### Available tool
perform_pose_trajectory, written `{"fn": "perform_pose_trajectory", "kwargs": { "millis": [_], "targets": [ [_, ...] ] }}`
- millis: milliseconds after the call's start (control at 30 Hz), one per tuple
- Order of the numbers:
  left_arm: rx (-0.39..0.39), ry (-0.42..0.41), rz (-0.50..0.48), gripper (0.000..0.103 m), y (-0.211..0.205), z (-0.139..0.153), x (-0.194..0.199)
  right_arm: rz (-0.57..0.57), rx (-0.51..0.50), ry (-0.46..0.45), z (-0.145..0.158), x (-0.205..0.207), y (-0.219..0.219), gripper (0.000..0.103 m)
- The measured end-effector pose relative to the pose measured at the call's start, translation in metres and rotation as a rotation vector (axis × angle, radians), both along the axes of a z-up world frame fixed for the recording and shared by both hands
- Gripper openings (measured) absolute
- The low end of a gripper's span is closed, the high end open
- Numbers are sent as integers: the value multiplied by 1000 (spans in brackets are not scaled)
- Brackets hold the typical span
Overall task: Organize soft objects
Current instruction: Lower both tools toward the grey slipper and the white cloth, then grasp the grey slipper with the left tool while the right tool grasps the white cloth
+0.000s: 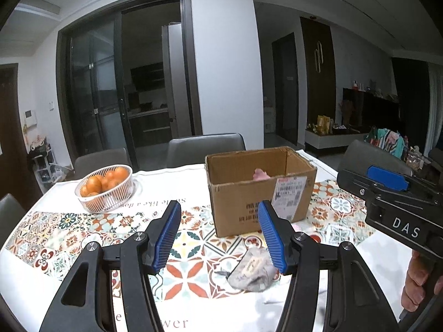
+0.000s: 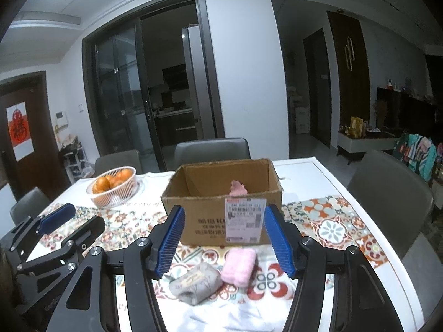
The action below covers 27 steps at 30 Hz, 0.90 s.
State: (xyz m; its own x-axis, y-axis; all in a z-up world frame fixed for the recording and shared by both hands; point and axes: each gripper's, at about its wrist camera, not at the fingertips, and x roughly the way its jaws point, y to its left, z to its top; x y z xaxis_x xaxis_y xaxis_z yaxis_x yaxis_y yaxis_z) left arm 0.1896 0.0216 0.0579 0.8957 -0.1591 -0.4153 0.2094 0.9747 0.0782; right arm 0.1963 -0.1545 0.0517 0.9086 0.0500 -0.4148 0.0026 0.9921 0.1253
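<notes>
The left gripper [image 1: 218, 235] is nearest its own camera, jaws apart with nothing between the blue pads [image 1: 166, 239], released; the right gripper [image 2: 224, 239] stands likewise spread and grasps nothing. Just beyond and below the right gripper's jaws lie 2 soft bundles on the patterned tablecloth [image 2: 326, 224]: a grey rolled sock bundle [image 2: 195, 282] and a pink rolled towel [image 2: 239, 265], touching or almost touching side by side. The grey bundle's long axis runs from near left to far right, its paper label on top; the pink roll's long axis points roughly away from the gripper, toward the cardboard box [image 2: 202, 221], leaning slightly right. In the left wrist view the grey bundle sits under the right-hand finger of the left gripper, partly covered by it, and only a sliver of pink shows behind that finger — too little to tell its shape. Past both grippers the cardboard box stands upright and open-topped, a shipping label on its near face; inside it, toward the right rear, 1 pink soft item [image 2: 237, 188] pokes above the near wall, its lower part hidden. To the far left of the grippers a white slatted basket [image 1: 106, 202] holds several oranges [image 1: 95, 184], their exact count unclear. In the left wrist view the right gripper's body enters at the right edge, held by a hand [image 1: 420, 279] that the frame cuts off.
</notes>
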Motion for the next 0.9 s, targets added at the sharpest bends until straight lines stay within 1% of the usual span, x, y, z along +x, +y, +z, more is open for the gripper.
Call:
{"fn": "perform_pose_trajectory", "kwargs": {
  "millis": [133,333,500,733,900],
  "targets": [
    [1,23,-15,57,1,-9,-7,-15,12,25,-12,-9,0,61],
    [3,74,-47,57,2,-31,-15,-33,19,73,-34,-20,-1,62],
    [16,122,-72,57,3,-50,-16,-49,47,141,-57,-22,-1,63],
    [53,177,-117,57,2,-75,-15,-44,43,263,-94,-22,6,63],
    [85,220,-158,57,2,-96,-6,-57,46,332,-118,-17,9,63]
  ]
}}
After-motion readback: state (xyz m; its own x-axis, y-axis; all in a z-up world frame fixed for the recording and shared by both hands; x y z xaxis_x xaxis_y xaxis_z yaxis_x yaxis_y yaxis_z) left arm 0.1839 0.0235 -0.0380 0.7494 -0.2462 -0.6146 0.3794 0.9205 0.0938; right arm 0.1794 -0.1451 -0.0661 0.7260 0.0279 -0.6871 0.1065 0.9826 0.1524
